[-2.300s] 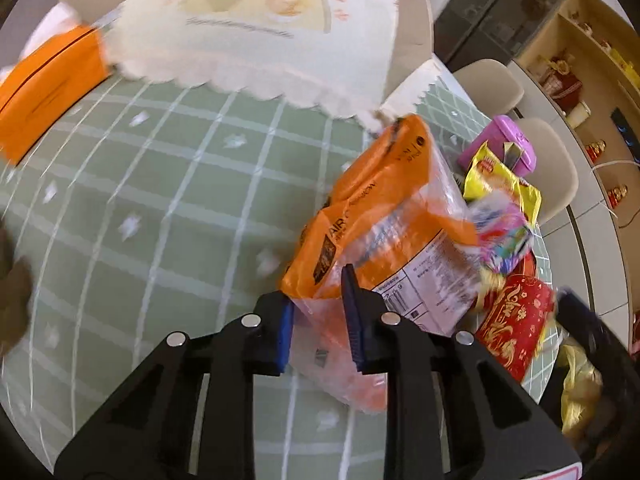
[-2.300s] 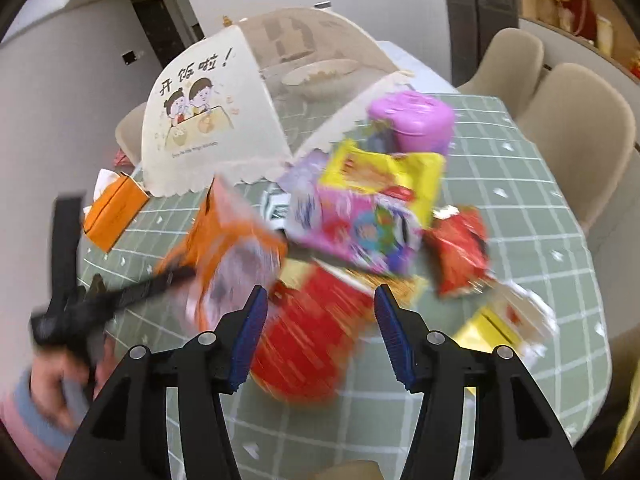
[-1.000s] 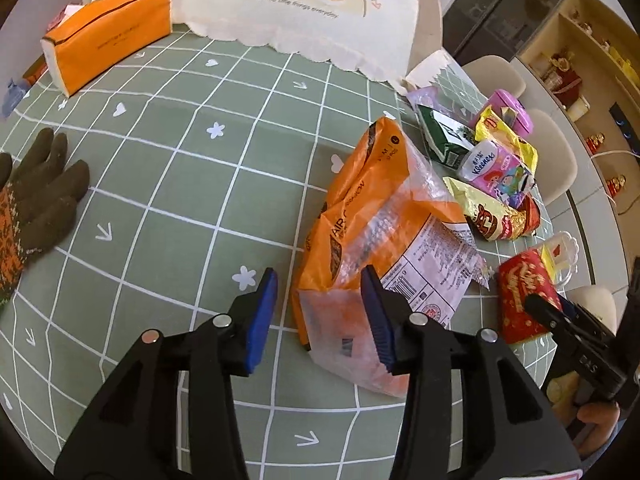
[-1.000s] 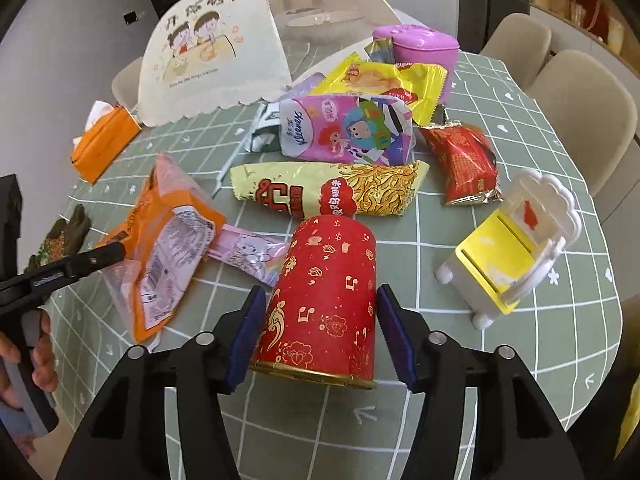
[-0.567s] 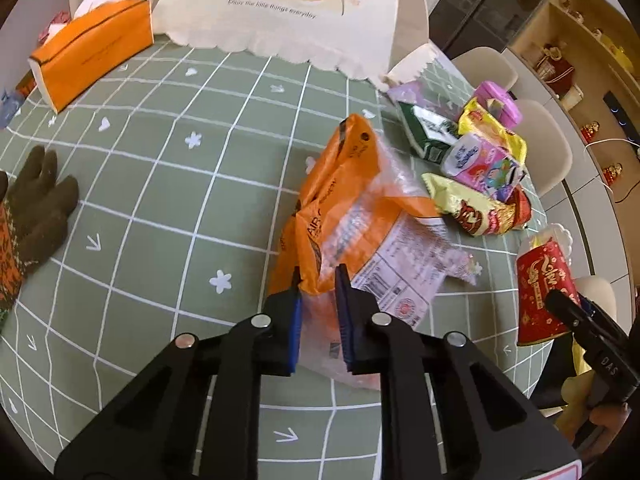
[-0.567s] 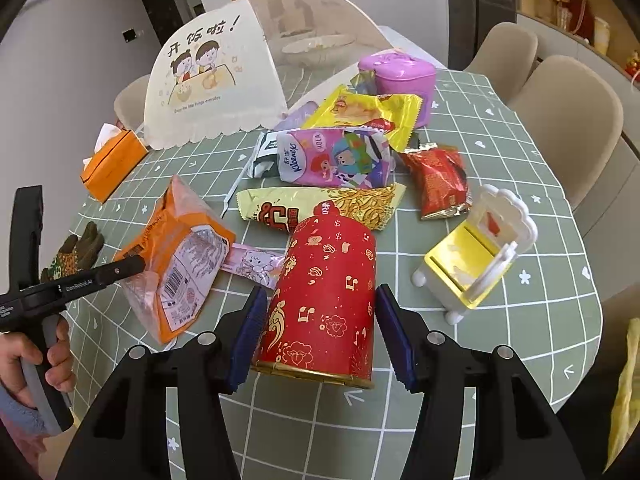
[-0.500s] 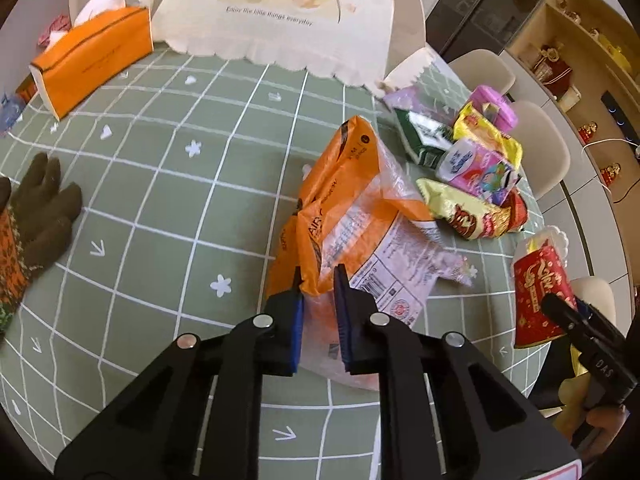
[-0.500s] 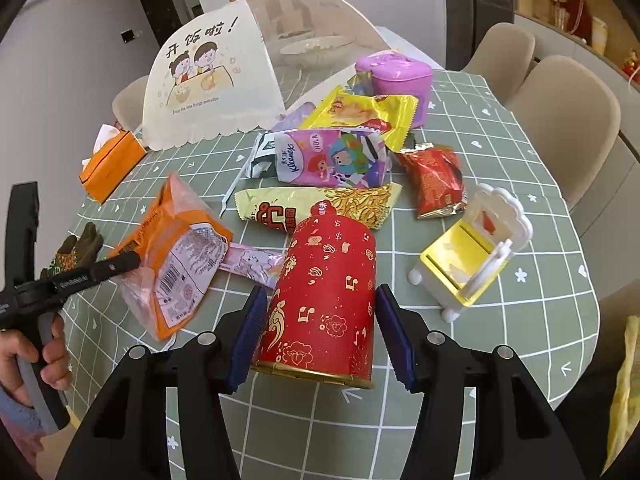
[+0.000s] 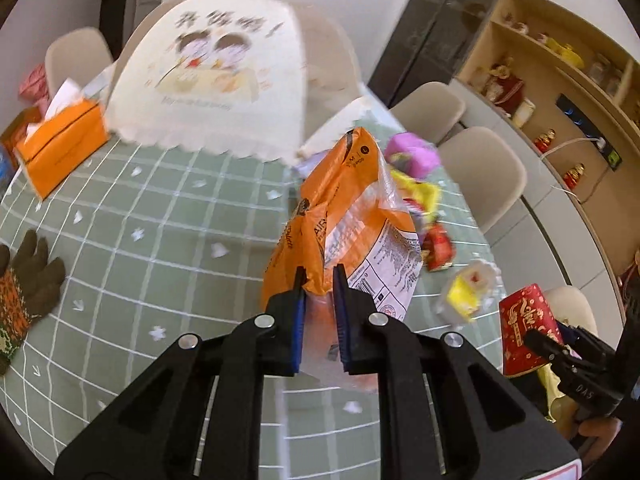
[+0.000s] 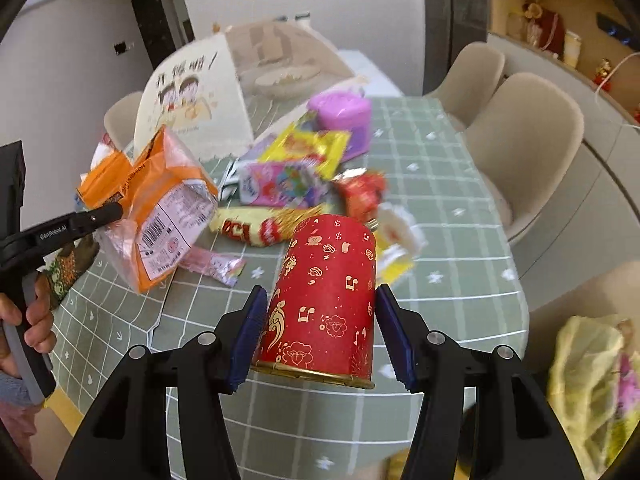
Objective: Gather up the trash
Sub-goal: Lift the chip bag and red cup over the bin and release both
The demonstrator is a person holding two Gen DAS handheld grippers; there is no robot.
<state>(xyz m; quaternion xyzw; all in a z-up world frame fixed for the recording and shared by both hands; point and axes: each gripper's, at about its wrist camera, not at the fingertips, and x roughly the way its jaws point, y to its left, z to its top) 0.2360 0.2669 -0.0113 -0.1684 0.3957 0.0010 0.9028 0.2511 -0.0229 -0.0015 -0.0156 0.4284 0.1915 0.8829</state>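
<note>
My left gripper point(image 9: 319, 280) is shut on an orange and clear plastic bag point(image 9: 344, 216) and holds it up above the green checked table point(image 9: 160, 216). The bag also shows in the right wrist view point(image 10: 160, 204), hanging from the left gripper point(image 10: 108, 212). My right gripper point(image 10: 318, 300) is shut on a red paper cup with gold print point(image 10: 324, 296), lifted off the table; the cup also shows in the left wrist view point(image 9: 524, 328). A yellow-lined trash bag point(image 10: 592, 384) sits low at the right.
Several snack wrappers point(image 10: 288, 184), a purple box point(image 10: 340, 116), a small yellow and white toy point(image 10: 396, 248) and a pink wrapper point(image 10: 212, 264) lie on the table. A food cover point(image 9: 216, 80), orange tissue box point(image 9: 60, 144) and knit glove point(image 9: 28, 292) are further left. Chairs point(image 10: 528, 144) line the right side.
Both grippers have risen with their loads: the orange bag now hangs upright off the table, and the red cup is higher and nearer the table's edge.
</note>
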